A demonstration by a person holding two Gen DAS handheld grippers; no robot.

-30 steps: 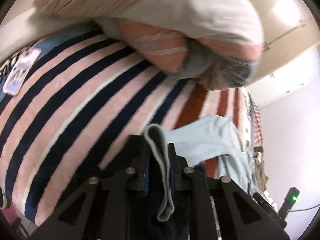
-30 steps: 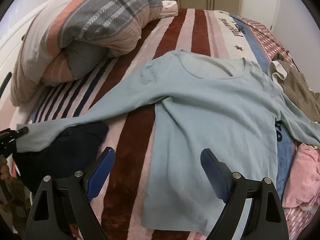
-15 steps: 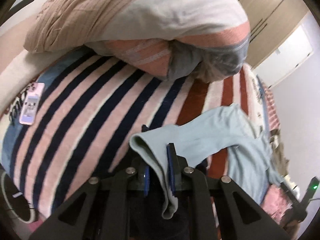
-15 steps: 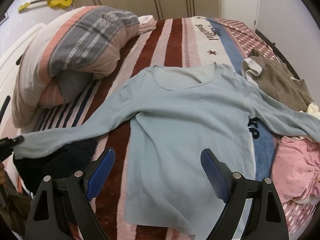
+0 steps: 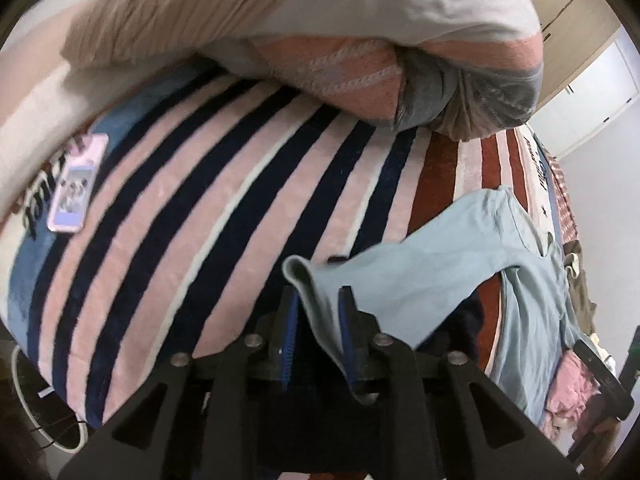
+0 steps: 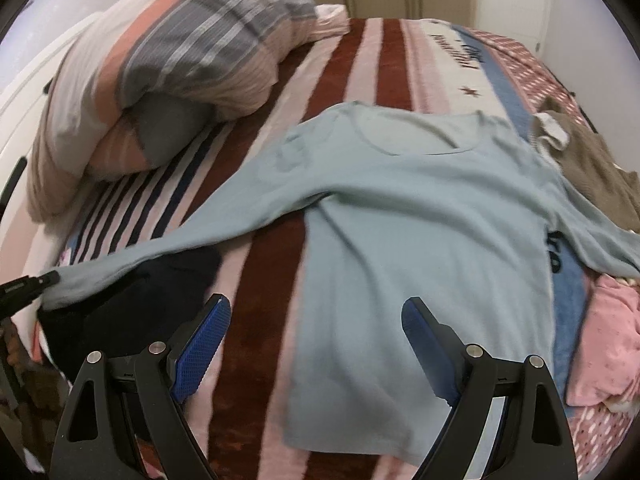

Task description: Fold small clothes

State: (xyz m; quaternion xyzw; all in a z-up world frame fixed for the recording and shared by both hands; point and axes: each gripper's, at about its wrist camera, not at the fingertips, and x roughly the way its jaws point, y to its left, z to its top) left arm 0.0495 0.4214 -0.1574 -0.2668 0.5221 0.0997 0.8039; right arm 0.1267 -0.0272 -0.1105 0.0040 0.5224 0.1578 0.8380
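Observation:
A light blue long-sleeved shirt lies spread front-up on the striped bed, neck away from me. My left gripper is shut on the cuff of its left sleeve and holds that sleeve stretched out; the gripper also shows at the left edge of the right wrist view. The sleeve runs from there to the shirt body. My right gripper is open and empty, hovering above the shirt's lower hem. The other sleeve trails right.
A rolled striped duvet lies at the bed's upper left. A dark garment lies under the stretched sleeve. A brown garment and a pink one lie at the right. A phone lies on the blanket.
The left gripper has stayed shut on the cuff and shifted a little, keeping the sleeve stretched. The right gripper has dropped slightly toward the shirt, still open.

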